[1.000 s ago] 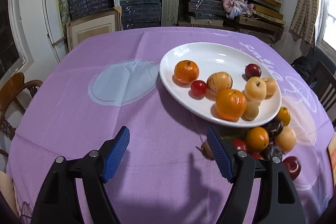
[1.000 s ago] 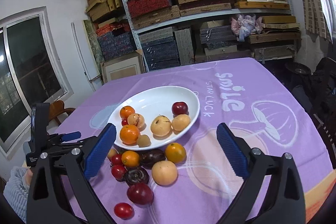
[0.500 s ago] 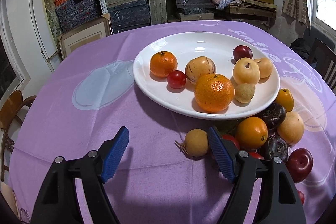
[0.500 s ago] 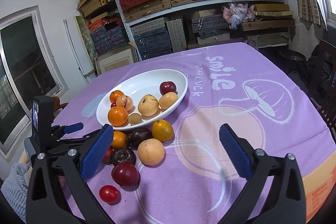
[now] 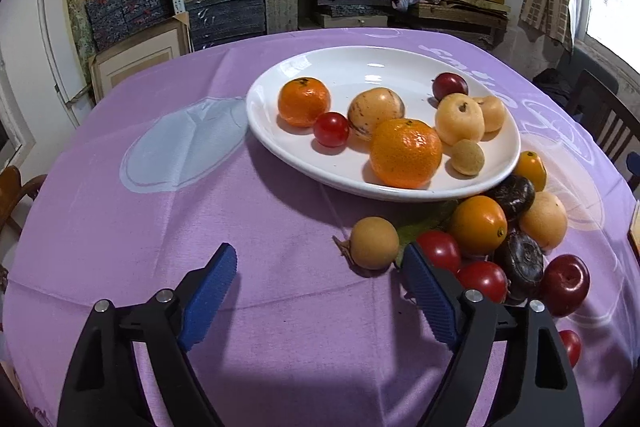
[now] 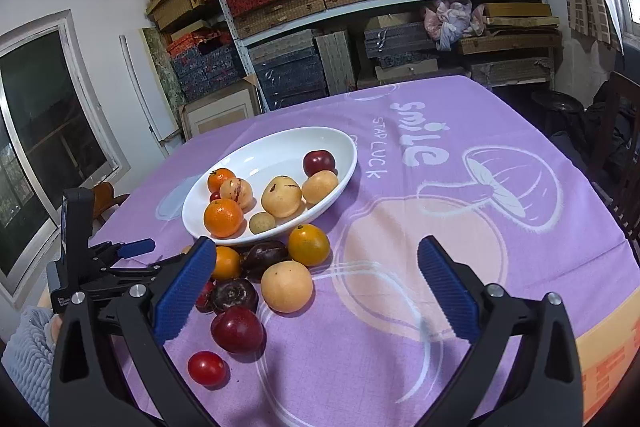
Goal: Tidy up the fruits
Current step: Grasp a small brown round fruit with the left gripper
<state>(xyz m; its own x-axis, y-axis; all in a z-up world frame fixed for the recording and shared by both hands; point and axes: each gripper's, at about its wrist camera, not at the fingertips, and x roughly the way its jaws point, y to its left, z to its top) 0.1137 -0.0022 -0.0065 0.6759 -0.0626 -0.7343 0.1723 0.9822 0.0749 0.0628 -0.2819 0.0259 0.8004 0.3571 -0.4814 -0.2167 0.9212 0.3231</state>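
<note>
A white oval plate on the purple tablecloth holds two oranges, a cherry tomato and several pale and red fruits. Loose fruit lies in a heap at its near edge. A small tan fruit sits at the heap's left end. My left gripper hovers low over the cloth just short of that fruit, its jaws opening with nothing between them; the right finger's tip is close beside the tan fruit. My right gripper is open and empty above the heap, with a red plum and a pale round fruit nearest it.
The left gripper reaches in from the left, held by a hand in a grey-blue sleeve. A cherry tomato lies apart near the table's front. Shelves of stacked boxes stand behind the table, and dark chairs at its right side.
In the left wrist view the gripper has sunk and rolled a little, its jaws have spread wider, and the tan fruit has come out from behind the right finger. The right gripper barely moved.
</note>
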